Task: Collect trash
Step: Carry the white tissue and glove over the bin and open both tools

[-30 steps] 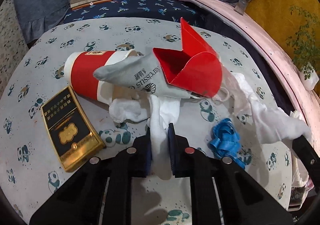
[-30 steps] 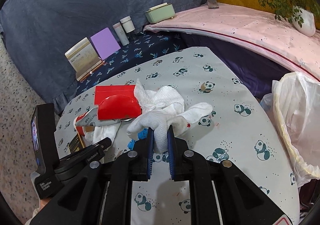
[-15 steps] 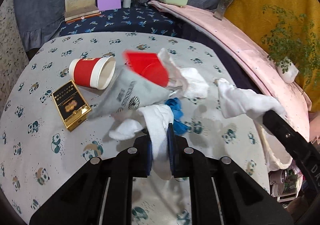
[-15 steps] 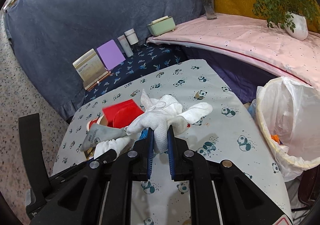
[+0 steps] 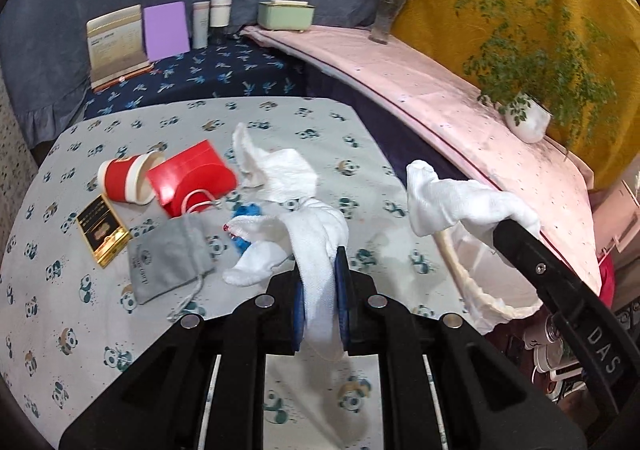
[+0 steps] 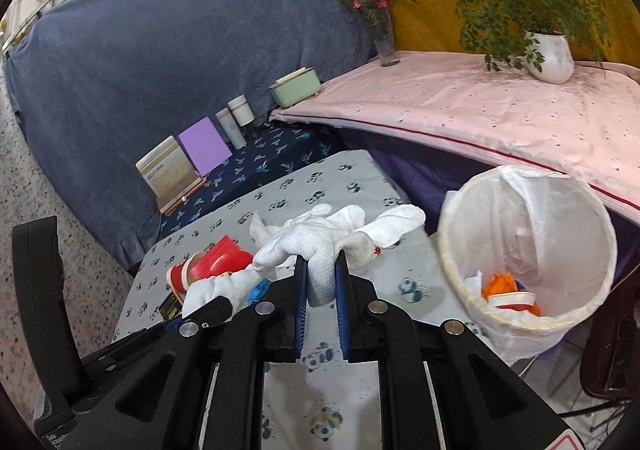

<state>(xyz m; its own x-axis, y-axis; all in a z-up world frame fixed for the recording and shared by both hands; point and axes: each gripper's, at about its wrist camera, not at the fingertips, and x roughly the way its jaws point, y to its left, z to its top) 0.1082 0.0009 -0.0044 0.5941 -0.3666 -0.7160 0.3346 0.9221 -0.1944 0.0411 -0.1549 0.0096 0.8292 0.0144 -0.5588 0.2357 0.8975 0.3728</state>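
My left gripper is shut on a crumpled white tissue and holds it above the panda-print table. My right gripper is shut on another white tissue, lifted near the white-lined trash bin, which holds orange and red scraps. The right gripper and its tissue show at the right of the left wrist view, over the bin's rim. On the table lie a red paper cup, a red box, a grey pouch, a gold-black box and a blue scrap.
A pink-covered ledge with a potted plant and a flower vase runs behind the bin. A purple card, a booklet, two bottles and a green box stand at the back.
Both grippers have risen and swung right toward the bin with their tissues. The grey pouch and red box dropped off the left tissue and lie on the table.
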